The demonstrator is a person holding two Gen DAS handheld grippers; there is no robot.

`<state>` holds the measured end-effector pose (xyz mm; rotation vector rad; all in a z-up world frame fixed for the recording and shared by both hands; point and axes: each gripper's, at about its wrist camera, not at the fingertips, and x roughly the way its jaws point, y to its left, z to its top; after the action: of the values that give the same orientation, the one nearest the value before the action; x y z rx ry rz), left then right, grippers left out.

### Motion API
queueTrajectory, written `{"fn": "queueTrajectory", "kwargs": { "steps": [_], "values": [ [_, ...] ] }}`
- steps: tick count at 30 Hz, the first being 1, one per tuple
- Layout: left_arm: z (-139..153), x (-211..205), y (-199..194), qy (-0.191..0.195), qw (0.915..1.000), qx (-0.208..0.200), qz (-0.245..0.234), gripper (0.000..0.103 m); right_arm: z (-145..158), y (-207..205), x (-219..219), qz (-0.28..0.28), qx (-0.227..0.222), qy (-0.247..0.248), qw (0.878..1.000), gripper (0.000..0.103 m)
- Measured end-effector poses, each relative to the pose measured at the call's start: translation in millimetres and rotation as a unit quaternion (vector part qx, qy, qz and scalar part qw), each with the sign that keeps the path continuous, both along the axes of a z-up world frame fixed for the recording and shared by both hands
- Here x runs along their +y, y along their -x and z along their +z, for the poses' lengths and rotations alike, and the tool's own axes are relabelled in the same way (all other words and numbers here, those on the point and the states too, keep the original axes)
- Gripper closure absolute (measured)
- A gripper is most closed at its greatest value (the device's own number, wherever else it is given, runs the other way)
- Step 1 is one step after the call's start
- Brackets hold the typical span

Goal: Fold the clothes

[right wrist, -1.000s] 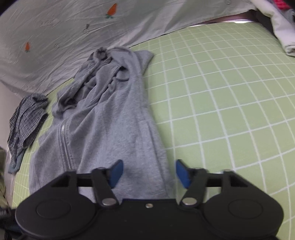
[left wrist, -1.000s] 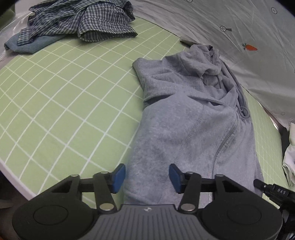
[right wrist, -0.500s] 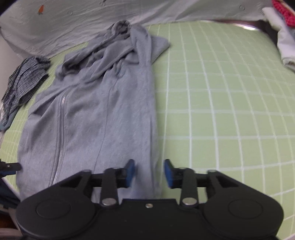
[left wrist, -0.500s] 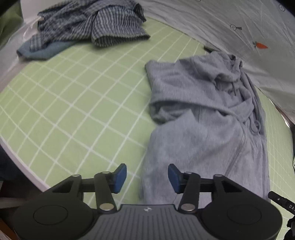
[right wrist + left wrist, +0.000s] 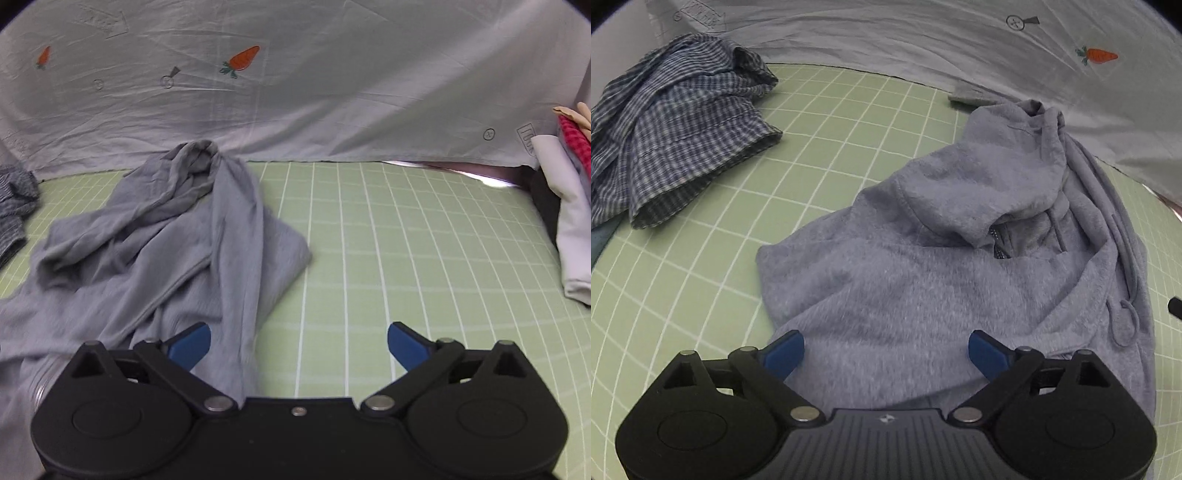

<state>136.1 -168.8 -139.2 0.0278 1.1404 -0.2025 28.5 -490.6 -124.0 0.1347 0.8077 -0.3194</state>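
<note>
This looks like a staged data-collection setup rather than a lived-in room. A green cutting mat with a white grid (image 5: 406,236) covers the work surface, and a wrinkled grey sheet printed with carrots (image 5: 295,92) hangs behind as a backdrop, with a bright metal edge showing beneath it. Garments wait all around: a checked shirt (image 5: 672,122), a grey hoodie (image 5: 960,258), a stack of clothes (image 5: 572,206) at the right.

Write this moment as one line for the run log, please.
task: fold clothes | left gripper: open, over grey hoodie | right gripper: open, at hoodie edge | hoodie: bunched on green mat
</note>
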Motion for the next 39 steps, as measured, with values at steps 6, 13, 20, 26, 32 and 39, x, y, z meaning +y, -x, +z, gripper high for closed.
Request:
{"fn": "queueTrajectory", "kwargs": {
  "steps": [6, 13, 20, 26, 32, 39],
  "values": [
    [-24, -6, -35, -0.026, 0.9989, 0.019, 0.033, 0.001, -18, -72, -24, 0.009, 0.003, 0.01, 1.0, 0.0],
    [-27, -8, -44, -0.042, 0.9976, 0.005, 0.055, 0.0, -36, -146, -35, 0.042, 0.012, -0.02, 0.999, 0.013],
    [-28, -10, -50, -0.047, 0.9963, 0.004, 0.071, 0.0, -31, -137, -49, 0.037, -0.012, -0.062, 0.997, 0.1],
    [-28, -10, -51, -0.047, 0.9963, 0.006, 0.071, 0.0, -20, -50, -88, -0.076, 0.037, 0.019, 0.996, 0.1],
    [-28, -9, -50, -0.047, 0.9962, 0.008, 0.073, 0.0, -29, 48, -114, -0.16, 0.101, 0.026, 0.982, 0.089],
    [-28, -9, -53, -0.048, 0.996, 0.016, 0.074, 0.0, -18, 46, -100, -0.158, 0.054, 0.018, 0.986, 0.044]
  ]
}}
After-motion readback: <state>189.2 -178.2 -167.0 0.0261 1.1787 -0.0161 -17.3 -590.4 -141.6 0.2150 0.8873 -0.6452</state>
